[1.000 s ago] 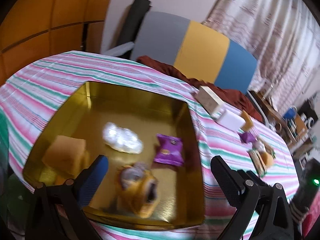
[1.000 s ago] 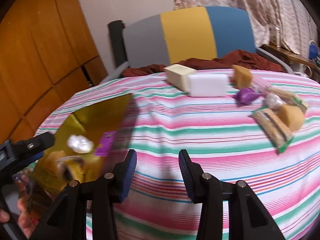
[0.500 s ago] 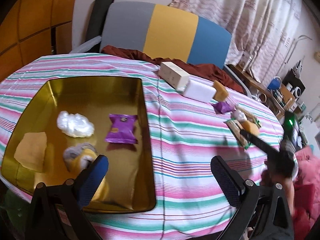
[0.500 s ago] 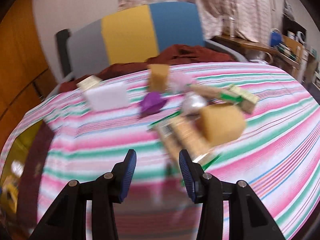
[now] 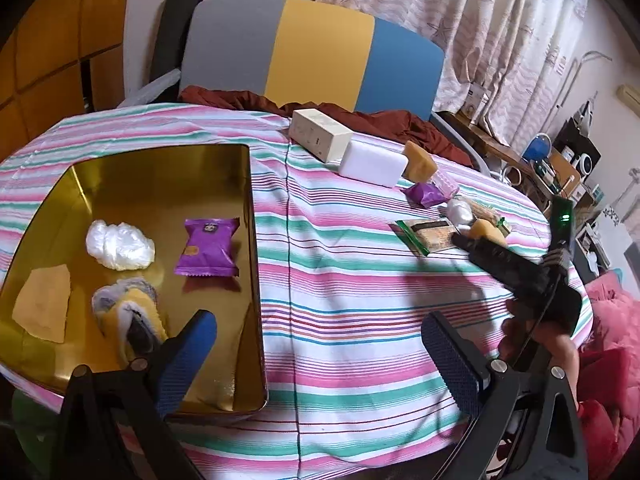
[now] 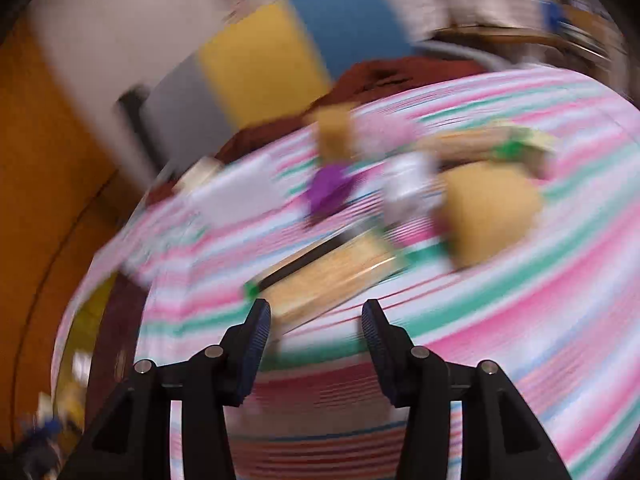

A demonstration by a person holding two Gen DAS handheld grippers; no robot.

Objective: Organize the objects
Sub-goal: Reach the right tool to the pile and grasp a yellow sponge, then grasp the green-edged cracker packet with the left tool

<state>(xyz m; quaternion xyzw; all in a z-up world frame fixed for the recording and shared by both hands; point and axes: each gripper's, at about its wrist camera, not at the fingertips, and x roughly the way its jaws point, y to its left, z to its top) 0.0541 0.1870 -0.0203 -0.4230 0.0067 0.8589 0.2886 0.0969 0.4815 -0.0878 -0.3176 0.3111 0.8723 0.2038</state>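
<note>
Right wrist view: the cracker pack [image 6: 332, 276] is now seen mid-frame, just above the right gripper [image 6: 316, 320].
Right claw: partly open, opened wider just now, nothing held.
Left gripper [image 5: 320, 344]: wide open, nothing held.
Meaning: the pack is likely picked next for the gold tin [image 5: 248, 184].

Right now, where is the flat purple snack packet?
In the left wrist view the flat purple snack packet lies inside the gold metal tray, near its right wall, right of the crumpled white wrapper.
</note>
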